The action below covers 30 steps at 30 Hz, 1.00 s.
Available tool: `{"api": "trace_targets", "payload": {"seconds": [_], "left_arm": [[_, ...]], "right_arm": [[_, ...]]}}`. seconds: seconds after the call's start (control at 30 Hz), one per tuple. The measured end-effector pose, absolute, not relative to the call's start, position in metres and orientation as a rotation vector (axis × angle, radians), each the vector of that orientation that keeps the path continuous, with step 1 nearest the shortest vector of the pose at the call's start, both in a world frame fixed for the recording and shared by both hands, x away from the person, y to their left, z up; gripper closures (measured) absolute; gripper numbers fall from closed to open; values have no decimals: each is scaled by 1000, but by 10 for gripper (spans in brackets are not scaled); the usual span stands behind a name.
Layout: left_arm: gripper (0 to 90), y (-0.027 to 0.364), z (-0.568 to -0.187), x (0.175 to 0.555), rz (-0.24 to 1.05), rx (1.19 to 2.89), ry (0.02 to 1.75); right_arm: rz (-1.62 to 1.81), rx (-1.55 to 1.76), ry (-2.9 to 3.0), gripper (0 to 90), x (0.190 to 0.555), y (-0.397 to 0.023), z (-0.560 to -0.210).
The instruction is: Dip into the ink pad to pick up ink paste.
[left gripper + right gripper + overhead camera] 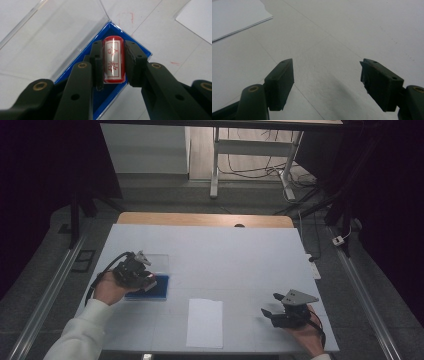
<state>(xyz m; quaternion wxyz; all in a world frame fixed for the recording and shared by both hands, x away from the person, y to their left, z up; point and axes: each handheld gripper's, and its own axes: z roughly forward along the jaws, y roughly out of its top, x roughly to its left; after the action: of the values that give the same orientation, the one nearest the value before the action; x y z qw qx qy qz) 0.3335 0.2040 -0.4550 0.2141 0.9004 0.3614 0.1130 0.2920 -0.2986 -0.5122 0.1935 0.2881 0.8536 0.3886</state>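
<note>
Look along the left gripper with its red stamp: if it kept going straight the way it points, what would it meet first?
Most likely the blue ink pad in its open clear case: the left gripper holds the stamp directly above it, though the remaining gap is hard to judge.

The blue tray [110,97] runs under the black jaws and off the bottom edge of the left gripper view. At upper left, its clear lid [57,37] is cropped. The paper sheet [234,17] is cut off at upper left of the right gripper view.
</note>
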Motion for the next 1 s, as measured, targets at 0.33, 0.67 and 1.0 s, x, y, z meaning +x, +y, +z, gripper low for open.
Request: {"api": "trace_targets", "payload": {"seconds": [0.33, 0.67, 1.0], "left_arm": [[699, 202, -462, 336, 302, 2523, 1014], [698, 204, -464, 337, 343, 2516, 1024], [698, 207, -471, 337, 326, 2517, 1037]], "right_arm": [[1083, 807, 2402, 265, 292, -299, -513], [1082, 806, 2410, 265, 292, -299, -513], [1077, 804, 2415, 265, 292, -299, -514]]}}
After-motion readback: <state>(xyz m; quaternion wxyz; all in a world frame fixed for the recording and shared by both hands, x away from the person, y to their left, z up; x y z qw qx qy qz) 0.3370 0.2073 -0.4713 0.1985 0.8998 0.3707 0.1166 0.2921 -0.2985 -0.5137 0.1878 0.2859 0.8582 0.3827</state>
